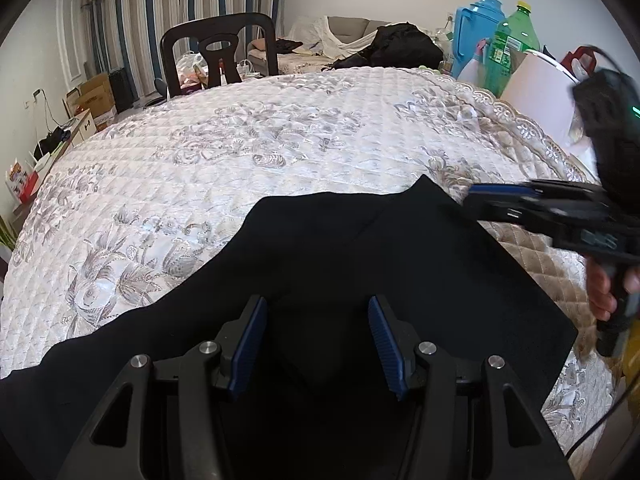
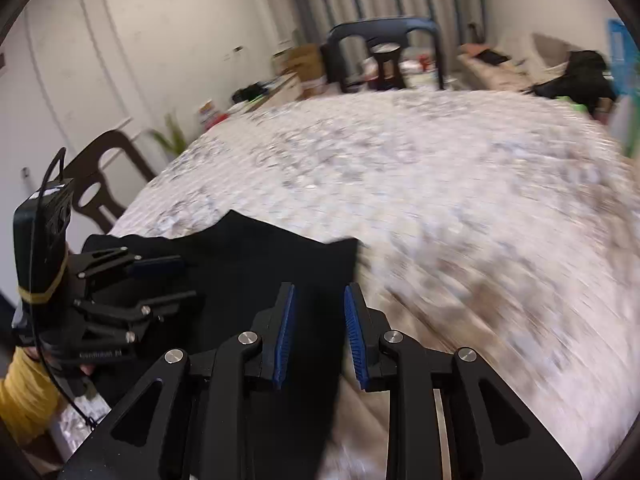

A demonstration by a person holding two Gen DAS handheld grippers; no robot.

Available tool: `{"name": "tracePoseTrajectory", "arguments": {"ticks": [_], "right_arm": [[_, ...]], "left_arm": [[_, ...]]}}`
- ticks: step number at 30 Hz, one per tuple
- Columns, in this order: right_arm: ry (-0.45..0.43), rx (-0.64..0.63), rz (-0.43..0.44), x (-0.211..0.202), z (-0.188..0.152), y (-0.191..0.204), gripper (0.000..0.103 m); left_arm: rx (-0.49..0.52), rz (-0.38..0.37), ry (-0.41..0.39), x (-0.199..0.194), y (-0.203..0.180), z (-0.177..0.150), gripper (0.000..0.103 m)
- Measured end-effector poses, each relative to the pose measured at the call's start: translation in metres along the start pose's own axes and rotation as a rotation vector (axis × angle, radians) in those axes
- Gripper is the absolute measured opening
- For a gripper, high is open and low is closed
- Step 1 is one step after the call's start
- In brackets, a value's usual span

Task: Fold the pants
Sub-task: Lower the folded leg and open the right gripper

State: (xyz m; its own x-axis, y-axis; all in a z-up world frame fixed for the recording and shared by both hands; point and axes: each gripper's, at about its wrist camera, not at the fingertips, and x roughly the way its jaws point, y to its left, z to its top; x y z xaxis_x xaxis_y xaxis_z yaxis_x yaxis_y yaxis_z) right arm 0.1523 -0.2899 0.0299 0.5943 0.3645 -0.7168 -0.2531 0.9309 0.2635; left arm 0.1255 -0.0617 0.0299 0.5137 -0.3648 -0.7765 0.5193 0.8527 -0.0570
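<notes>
Over the black pants [image 1: 360, 264], the left gripper [image 1: 318, 342] hovers with jaws apart, nothing between them. The right gripper [image 2: 320, 334] sits at the pants' right edge, jaws parted, gripping nothing. The pants lie flat on the quilted bedspread [image 1: 240, 152].

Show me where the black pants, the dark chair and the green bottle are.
black pants [image 1: 360, 264]: left wrist view, flat middle of the cloth.
dark chair [image 1: 218, 46]: left wrist view, its backrest.
green bottle [image 1: 516, 36]: left wrist view, its body.
</notes>
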Motion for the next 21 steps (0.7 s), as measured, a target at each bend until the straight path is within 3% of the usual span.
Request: {"name": "tracePoseTrajectory", "arguments": {"ticks": [3,7,10,16,17,18,19,21], "right_arm": [[0.058,0.053,-0.015,0.026,0.008,-0.011,0.026],[0.048,0.049,-0.020,0.029,0.012,-0.015,0.030],[0.043,0.080,-0.043,0.031,0.010,-0.019,0.041],[0.041,0.063,-0.017,0.038,0.015,-0.012,0.041],[0.046,0.065,-0.008,0.040,0.016,-0.011,0.040],[0.044,0.057,-0.029,0.041,0.016,-0.010,0.034],[0.041,0.060,-0.030,0.040,0.017,-0.013,0.022],[0.034,0.105,0.011,0.036,0.016,-0.021,0.014]], "left_arm": [[-0.015,-0.004,0.004,0.003,0.004,0.000,0.056],[-0.025,-0.017,0.003,0.004,0.007,0.000,0.056],[-0.021,-0.015,0.004,0.004,0.006,0.000,0.056],[-0.019,-0.019,0.004,0.005,0.006,0.000,0.058],[-0.019,-0.020,0.005,0.005,0.007,0.000,0.058],[-0.019,-0.019,0.005,0.005,0.007,0.000,0.058],[-0.018,-0.018,0.005,0.005,0.006,0.000,0.058],[-0.017,-0.018,0.004,0.005,0.006,0.000,0.058]]}}
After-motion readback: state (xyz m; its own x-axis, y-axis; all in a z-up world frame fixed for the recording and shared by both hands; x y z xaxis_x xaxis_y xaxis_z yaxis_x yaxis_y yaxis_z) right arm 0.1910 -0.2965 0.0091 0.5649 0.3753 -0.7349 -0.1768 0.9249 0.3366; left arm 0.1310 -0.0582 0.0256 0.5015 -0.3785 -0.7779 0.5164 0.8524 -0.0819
